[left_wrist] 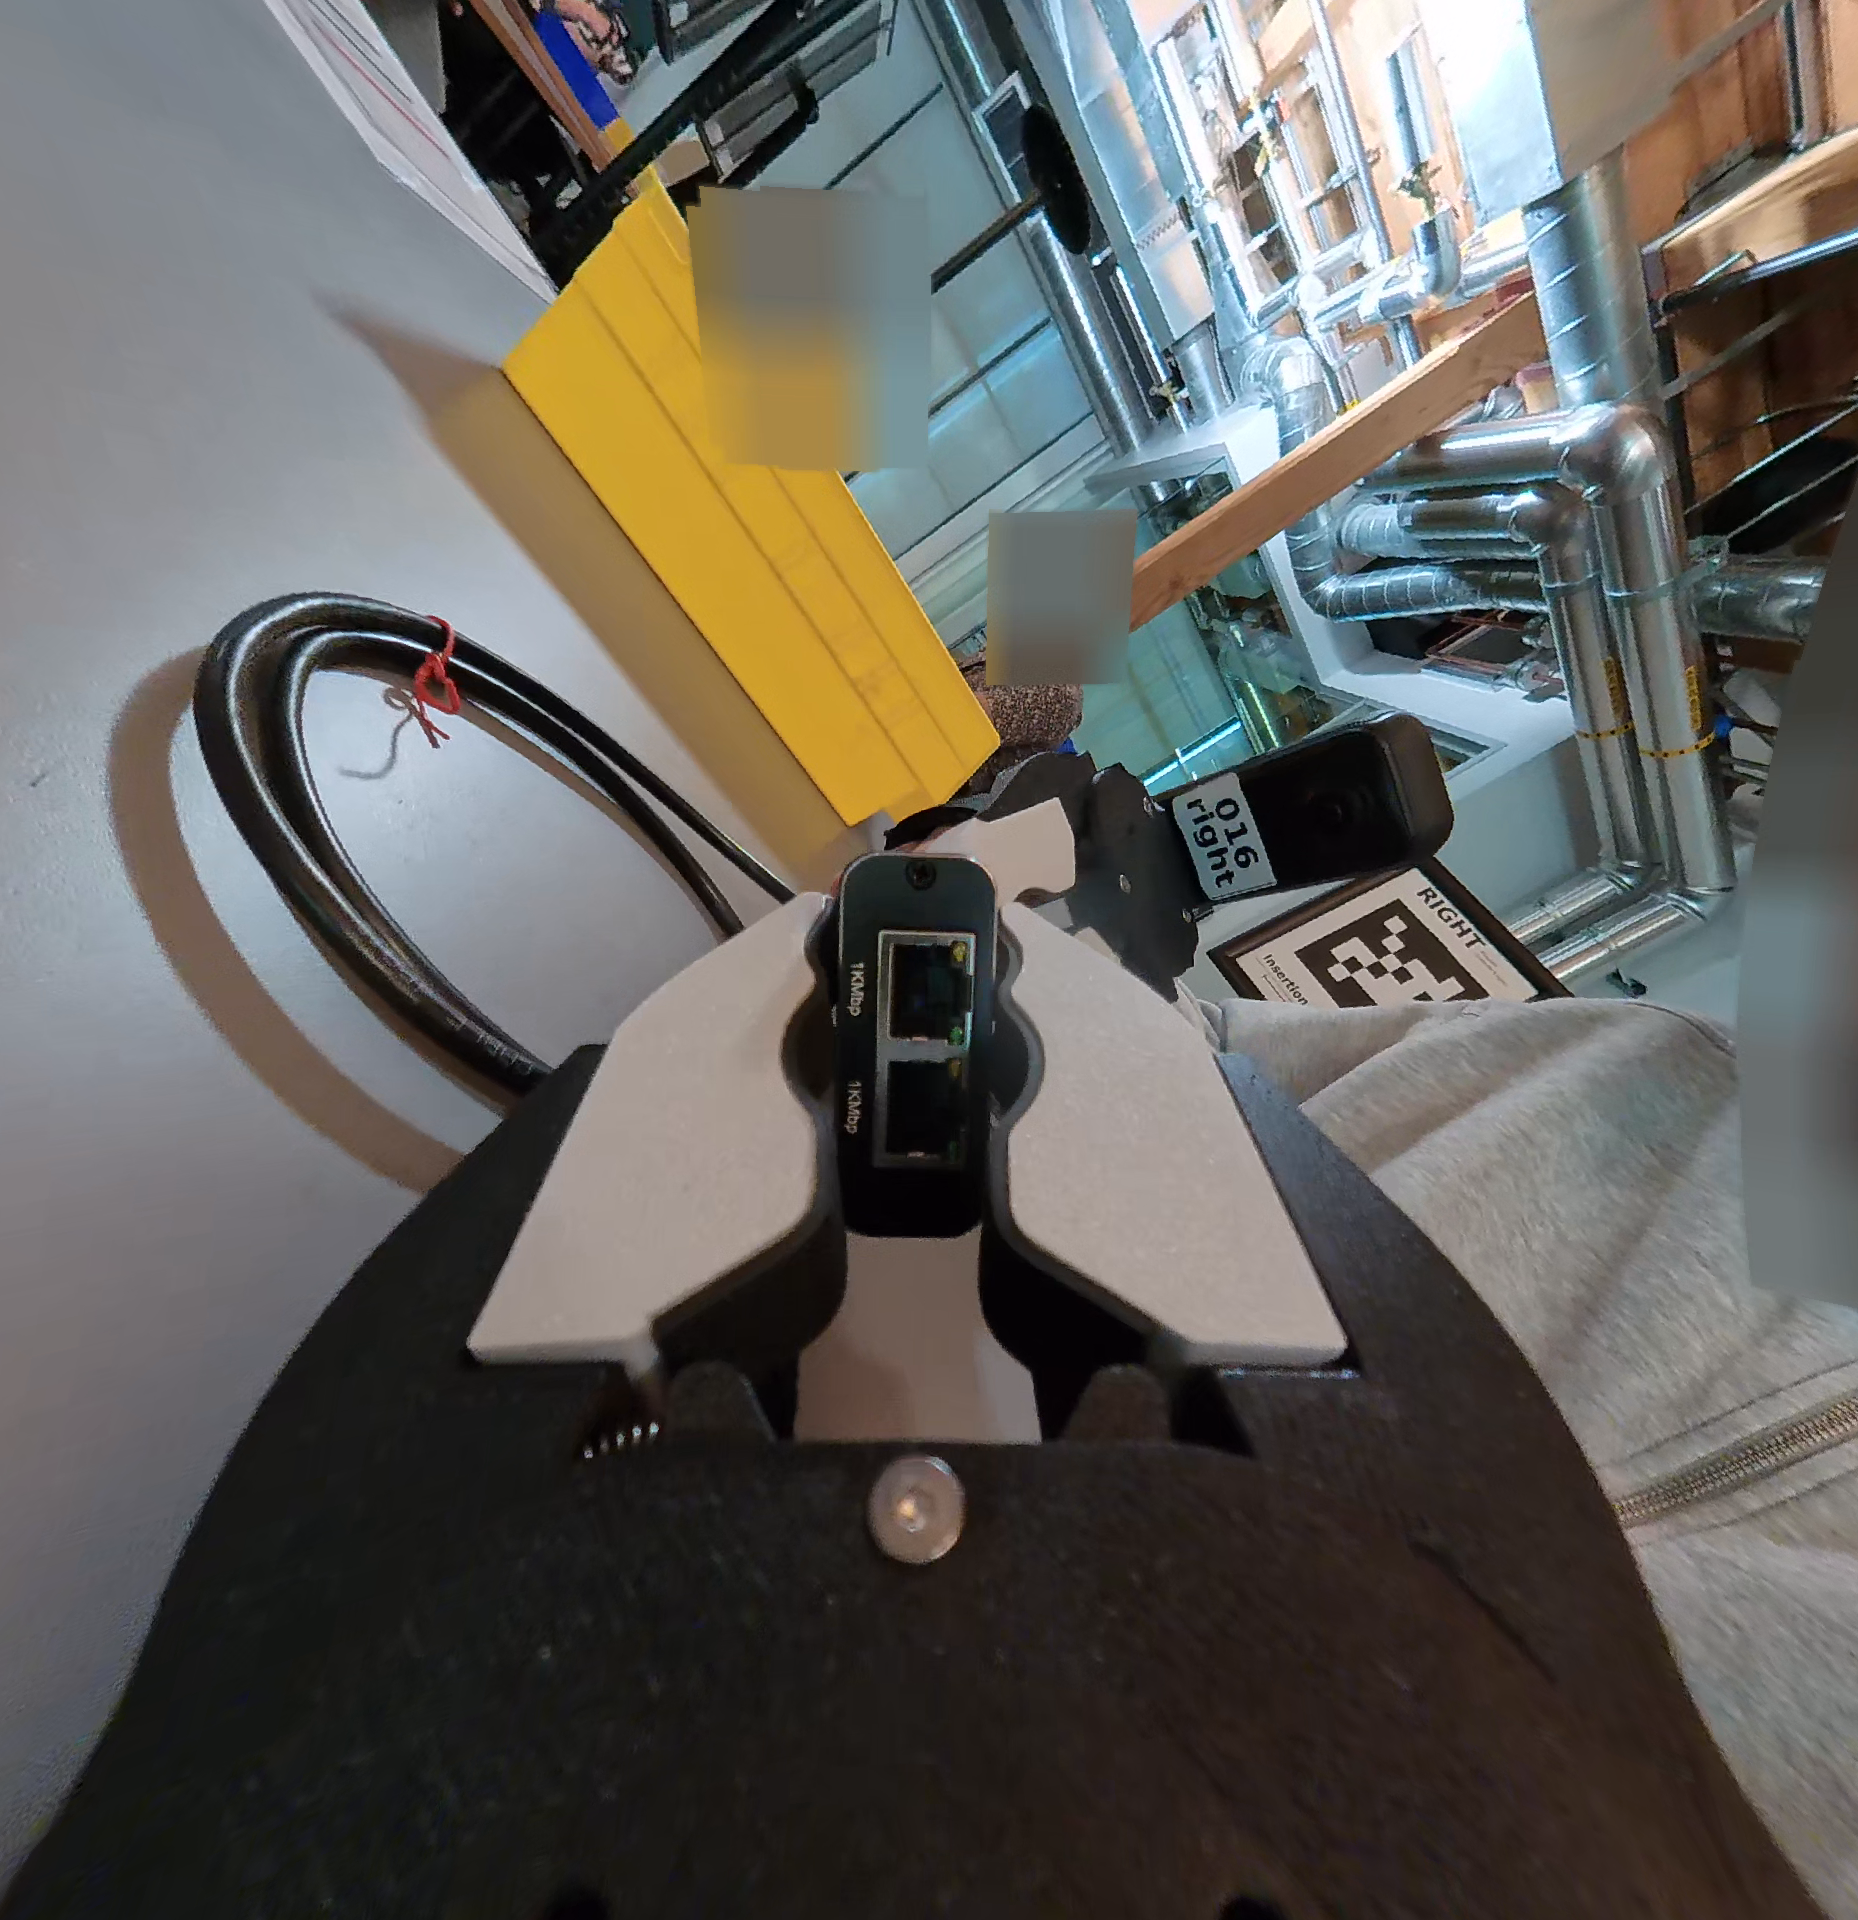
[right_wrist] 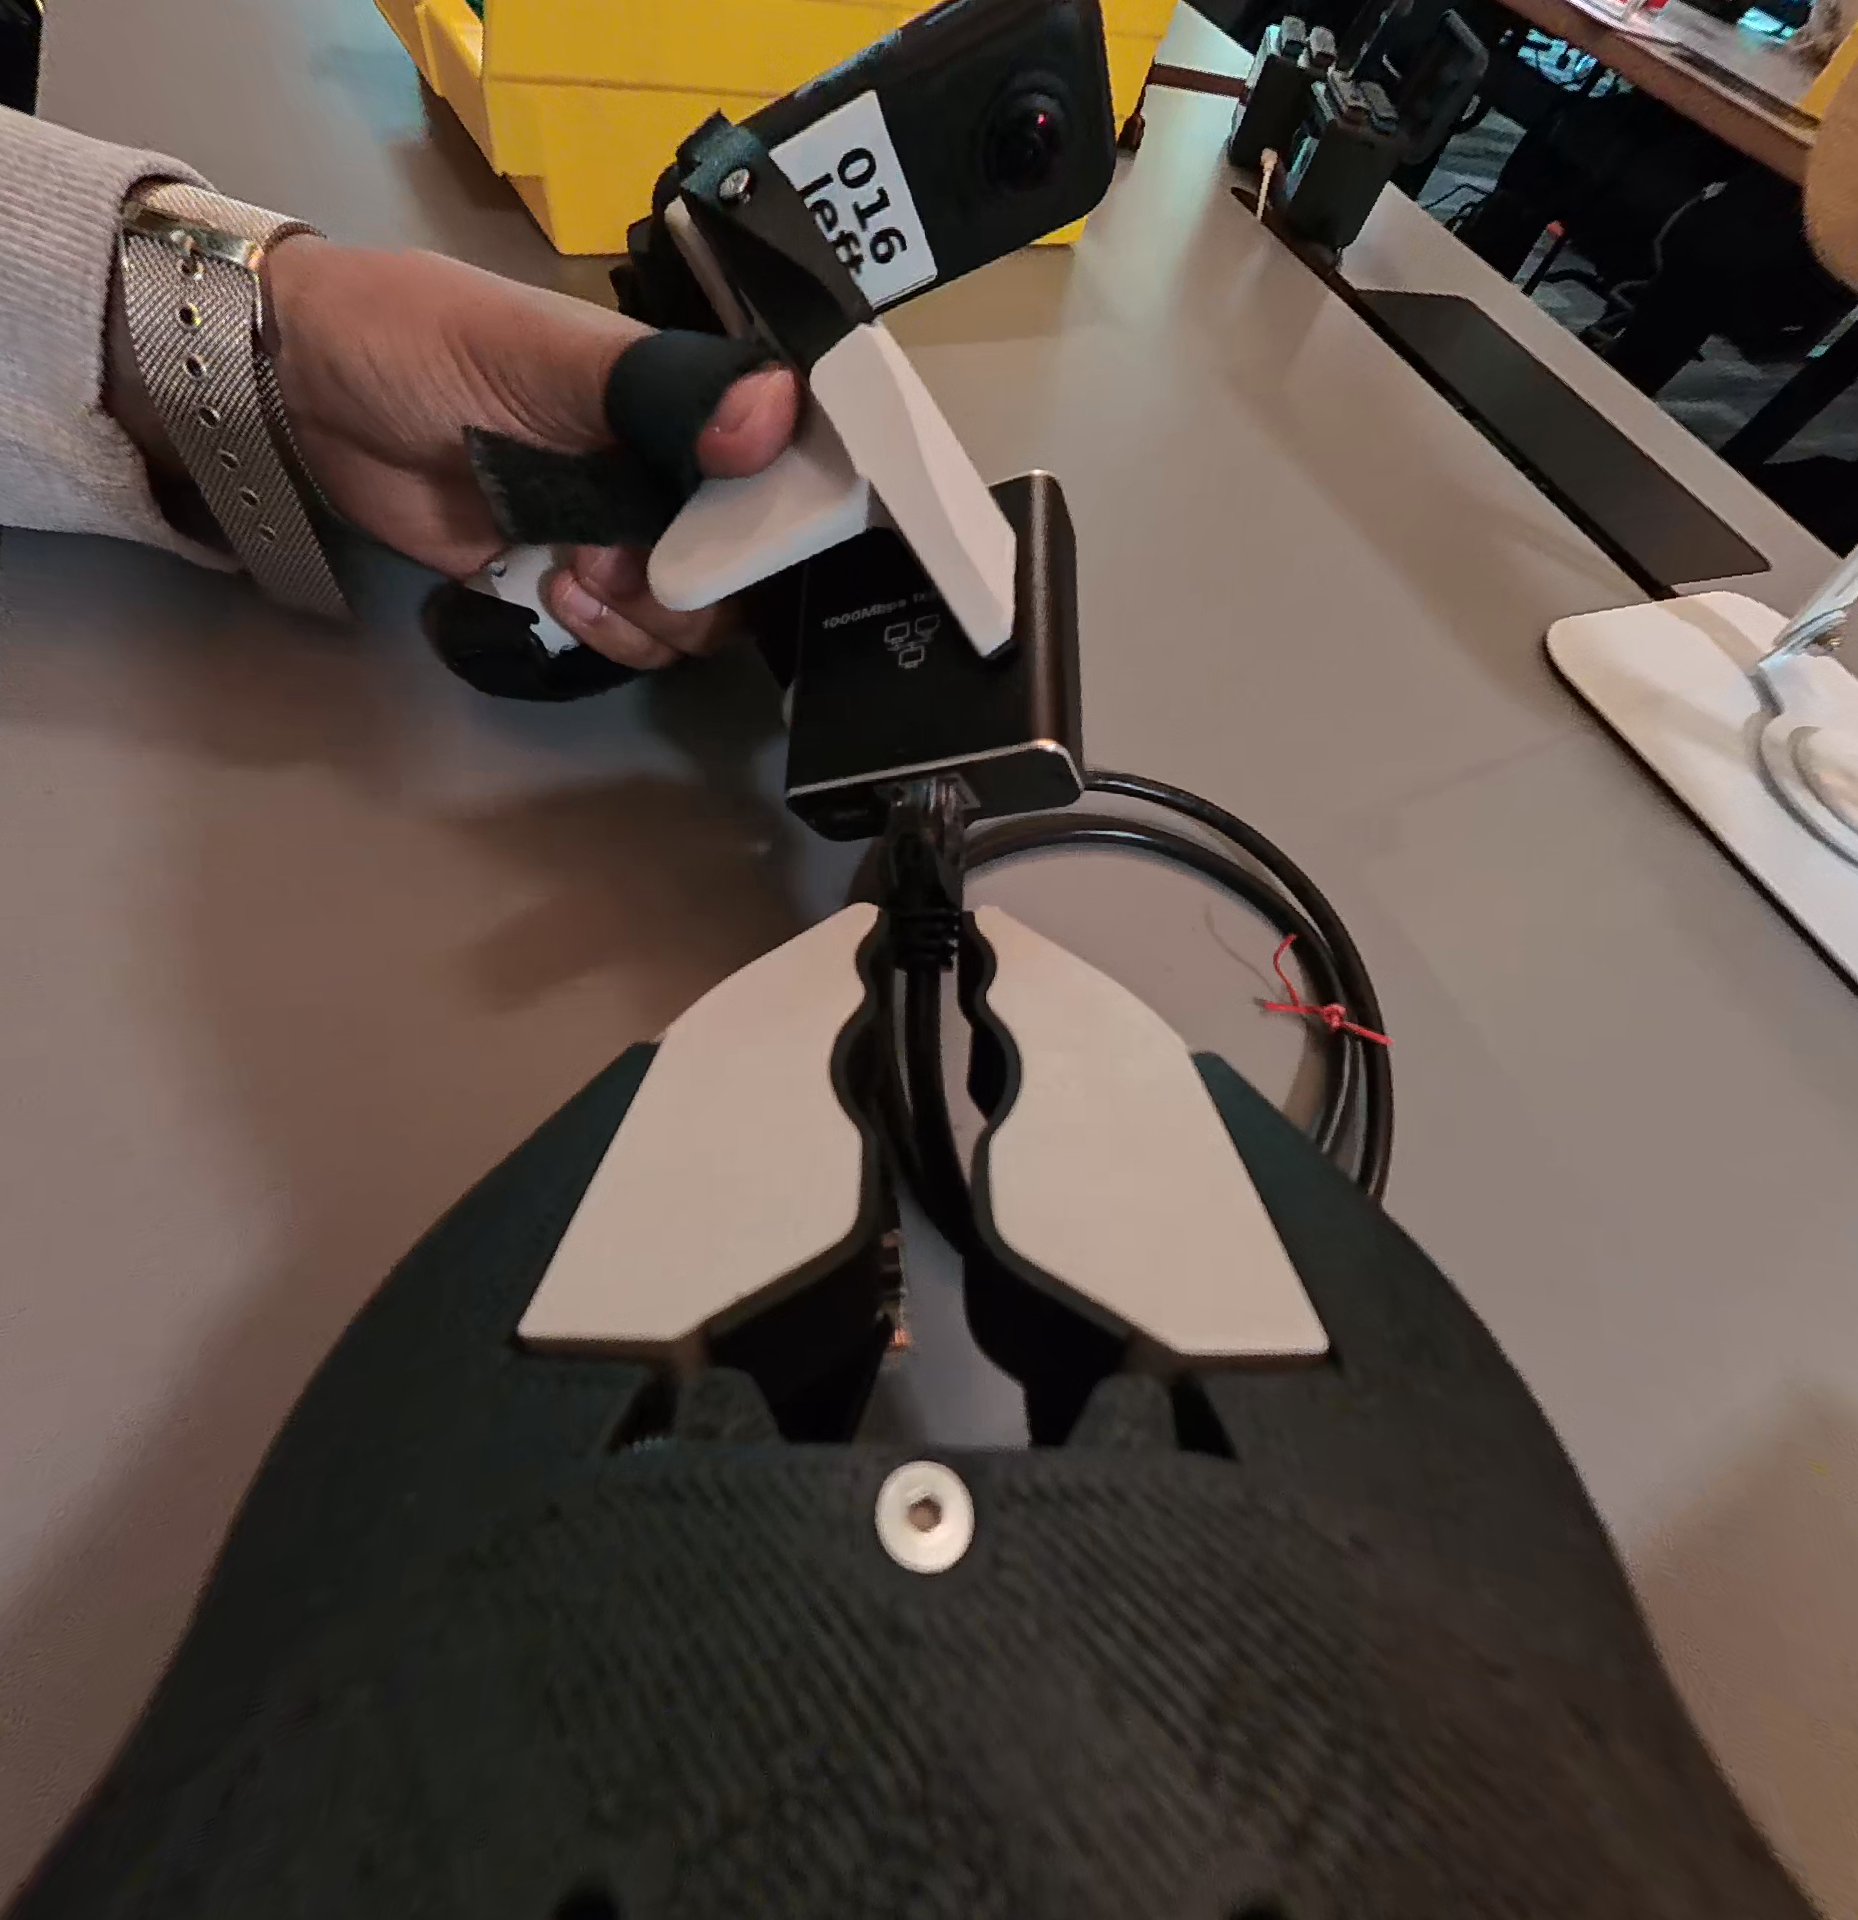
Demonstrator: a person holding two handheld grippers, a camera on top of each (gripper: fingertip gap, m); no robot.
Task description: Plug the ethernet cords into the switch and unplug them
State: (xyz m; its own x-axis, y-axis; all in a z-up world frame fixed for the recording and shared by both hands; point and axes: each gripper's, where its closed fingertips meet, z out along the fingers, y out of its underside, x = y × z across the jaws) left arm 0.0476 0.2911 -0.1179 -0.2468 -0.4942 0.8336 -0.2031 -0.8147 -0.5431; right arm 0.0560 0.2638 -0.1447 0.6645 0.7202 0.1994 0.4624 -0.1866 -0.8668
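My left gripper (left_wrist: 912, 914) is shut on the small black switch (left_wrist: 917, 1101) and holds it above the table. Two empty ports on one end face the left wrist camera. In the right wrist view the left gripper (right_wrist: 883, 561) clamps the switch (right_wrist: 935, 696) from above, held by a person's hand. My right gripper (right_wrist: 923, 920) is shut on the boot of a black ethernet cord (right_wrist: 920, 862). The cord's plug sits in the mouth of a port on the switch's near end; how deep it sits is hidden. The rest of the cord lies coiled on the table (right_wrist: 1356, 1081), tied with red string.
A yellow bin (left_wrist: 738, 540) stands at the table's far side and also shows in the right wrist view (right_wrist: 613, 125). A white stand base (right_wrist: 1683, 707) is at the right. A black slot (right_wrist: 1559, 468) runs along the table there. The cord coil (left_wrist: 281, 831) lies left of the switch.
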